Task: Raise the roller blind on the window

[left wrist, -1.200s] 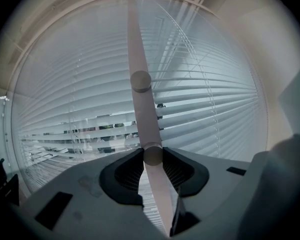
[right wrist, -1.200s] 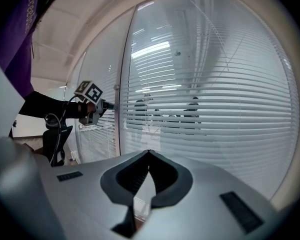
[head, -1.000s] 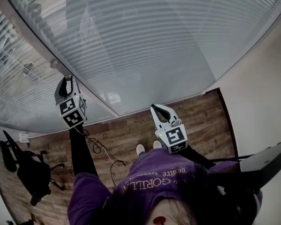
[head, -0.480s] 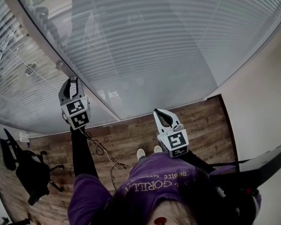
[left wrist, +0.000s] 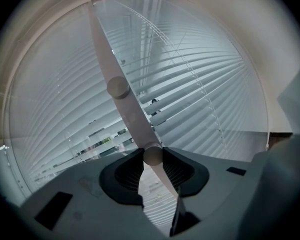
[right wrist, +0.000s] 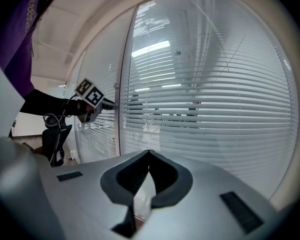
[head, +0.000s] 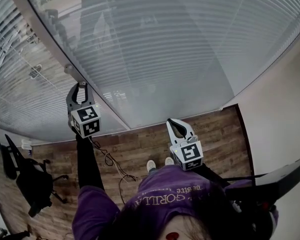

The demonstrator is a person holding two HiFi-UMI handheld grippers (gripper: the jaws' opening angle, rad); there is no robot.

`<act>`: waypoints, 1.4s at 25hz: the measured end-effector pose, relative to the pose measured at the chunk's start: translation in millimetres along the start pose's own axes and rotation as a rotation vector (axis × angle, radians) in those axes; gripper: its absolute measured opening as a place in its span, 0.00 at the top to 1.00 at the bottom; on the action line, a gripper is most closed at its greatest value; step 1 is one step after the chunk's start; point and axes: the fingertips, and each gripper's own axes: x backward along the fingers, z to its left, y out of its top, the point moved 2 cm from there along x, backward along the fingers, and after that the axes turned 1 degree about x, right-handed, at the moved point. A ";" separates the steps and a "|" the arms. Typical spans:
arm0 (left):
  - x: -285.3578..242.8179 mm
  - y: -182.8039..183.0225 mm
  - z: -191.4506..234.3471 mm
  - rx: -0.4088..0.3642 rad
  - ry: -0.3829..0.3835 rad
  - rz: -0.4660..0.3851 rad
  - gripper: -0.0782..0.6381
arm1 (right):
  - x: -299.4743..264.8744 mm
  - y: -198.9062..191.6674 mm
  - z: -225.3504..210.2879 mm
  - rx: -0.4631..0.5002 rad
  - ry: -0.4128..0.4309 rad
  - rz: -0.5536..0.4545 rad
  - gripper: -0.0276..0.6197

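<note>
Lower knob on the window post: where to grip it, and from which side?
Grip the lower knob by its round side wall, pads on opposite sides, coming straight at its flat face from the room. It is a short cylinder standing out from the window post; the left gripper pinches it so.

An office: swivel chair [head: 27, 181], glass partitions [head: 200, 59] with slatted blinds [head: 140, 29].
</note>
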 end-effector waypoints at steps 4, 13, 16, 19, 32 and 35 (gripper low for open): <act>1.7 0.6 -1.6 -0.074 0.025 -0.002 0.72 | 2.0 -2.3 0.3 0.002 0.001 0.006 0.96; 1.3 0.9 -3.4 -0.242 0.086 0.007 0.72 | 2.3 -3.6 1.0 0.007 0.000 0.007 0.96; 0.9 0.3 -4.1 -0.283 0.099 0.007 0.72 | 2.3 -0.4 -0.2 0.006 -0.009 -0.001 0.96; 1.0 0.2 -4.3 -0.313 0.112 0.010 0.72 | 2.0 -1.6 -0.4 0.007 -0.007 -0.001 0.96; 2.6 1.5 -8.9 -0.668 0.124 -0.001 0.72 | 2.8 -0.2 -1.2 0.010 -0.008 0.002 0.96; 3.3 1.0 -9.4 -0.730 0.122 -0.002 0.72 | 3.1 -3.4 0.4 0.009 0.002 0.016 0.96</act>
